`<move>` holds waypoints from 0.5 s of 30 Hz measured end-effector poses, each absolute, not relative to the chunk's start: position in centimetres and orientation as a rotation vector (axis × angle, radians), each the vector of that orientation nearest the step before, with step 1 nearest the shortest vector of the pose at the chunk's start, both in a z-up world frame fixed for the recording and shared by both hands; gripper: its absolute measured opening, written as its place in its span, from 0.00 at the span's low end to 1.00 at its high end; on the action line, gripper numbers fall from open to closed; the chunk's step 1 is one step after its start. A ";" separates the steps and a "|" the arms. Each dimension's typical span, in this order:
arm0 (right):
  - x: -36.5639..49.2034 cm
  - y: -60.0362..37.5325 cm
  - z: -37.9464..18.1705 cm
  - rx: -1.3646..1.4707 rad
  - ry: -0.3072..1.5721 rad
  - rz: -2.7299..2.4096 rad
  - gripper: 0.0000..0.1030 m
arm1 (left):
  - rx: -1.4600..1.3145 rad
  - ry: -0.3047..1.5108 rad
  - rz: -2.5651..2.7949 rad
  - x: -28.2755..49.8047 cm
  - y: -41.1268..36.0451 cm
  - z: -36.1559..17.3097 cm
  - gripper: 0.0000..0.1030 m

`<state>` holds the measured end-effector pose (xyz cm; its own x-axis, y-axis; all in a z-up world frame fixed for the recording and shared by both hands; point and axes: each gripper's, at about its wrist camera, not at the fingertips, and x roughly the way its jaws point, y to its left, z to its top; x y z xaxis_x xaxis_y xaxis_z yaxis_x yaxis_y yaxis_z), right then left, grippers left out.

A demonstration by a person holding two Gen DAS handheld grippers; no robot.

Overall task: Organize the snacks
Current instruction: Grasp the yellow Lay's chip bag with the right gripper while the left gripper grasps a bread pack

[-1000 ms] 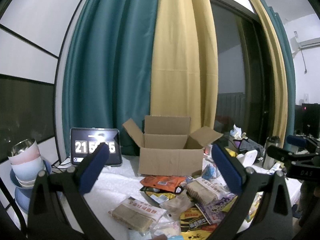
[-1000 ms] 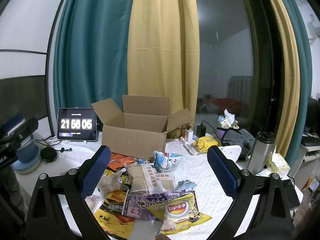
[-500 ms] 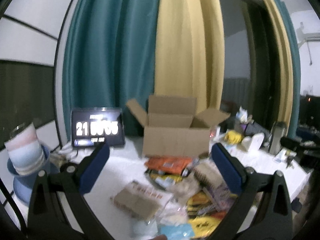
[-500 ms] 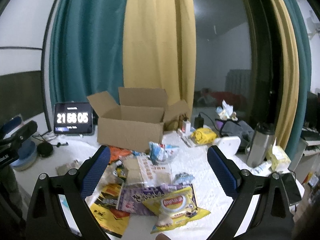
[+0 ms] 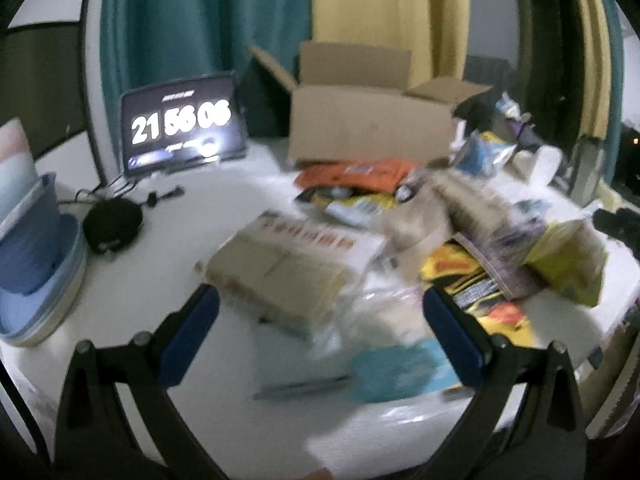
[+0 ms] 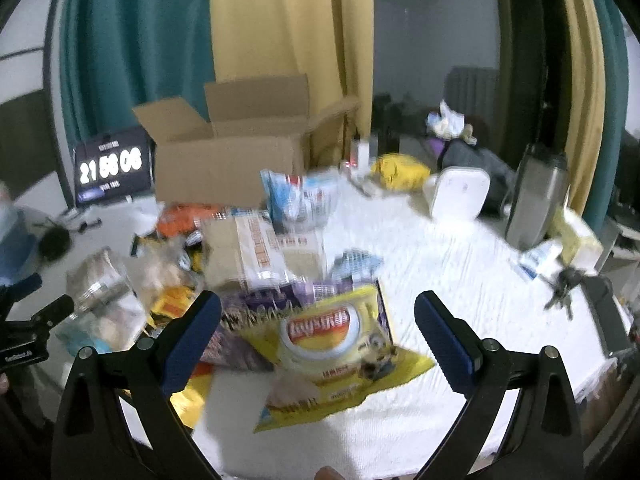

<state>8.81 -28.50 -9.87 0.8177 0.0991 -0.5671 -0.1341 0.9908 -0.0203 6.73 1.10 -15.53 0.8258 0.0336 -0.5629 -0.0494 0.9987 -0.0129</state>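
A heap of snack packets lies on a white-clothed table in front of an open cardboard box (image 5: 370,128) (image 6: 230,164). In the left wrist view my left gripper (image 5: 320,316) is open above a tan cracker pack (image 5: 280,276), with a teal packet (image 5: 396,372) just below. An orange bag (image 5: 360,172) lies by the box. In the right wrist view my right gripper (image 6: 318,322) is open over a yellow Lay's chip bag (image 6: 332,344). Behind the chip bag are a purple packet (image 6: 260,304), another tan cracker pack (image 6: 256,252) and a blue-white bag (image 6: 296,196). Both views are motion-blurred.
A tablet clock (image 5: 182,124) stands left of the box, with a black round object (image 5: 112,224) and stacked blue bowls (image 5: 28,248) nearby. On the right are a steel flask (image 6: 536,196), a white device (image 6: 460,196), keys (image 6: 564,288) and a yellow item (image 6: 400,170).
Both grippers have tilted down and moved closer to the snack heap, so the table fills more of each view. Both stay open with nothing held.
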 end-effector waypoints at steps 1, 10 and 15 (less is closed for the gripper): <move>9.0 -28.7 -10.3 -0.055 0.613 0.123 0.97 | -0.028 0.607 0.058 6.9 1.4 -15.9 1.00; 11.3 -28.8 -13.9 -0.087 0.687 0.115 0.97 | -0.039 0.673 0.080 9.7 3.3 -17.3 1.00; 12.6 -28.9 -14.7 -0.086 0.737 0.117 0.97 | -0.095 0.748 0.042 11.0 4.0 -18.1 0.99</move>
<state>12.55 -28.90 -14.70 0.7344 0.0759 -0.6745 -0.1361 0.9900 -0.0368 11.04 3.95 -18.08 0.7327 0.0045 -0.6805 -0.0721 0.9949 -0.0710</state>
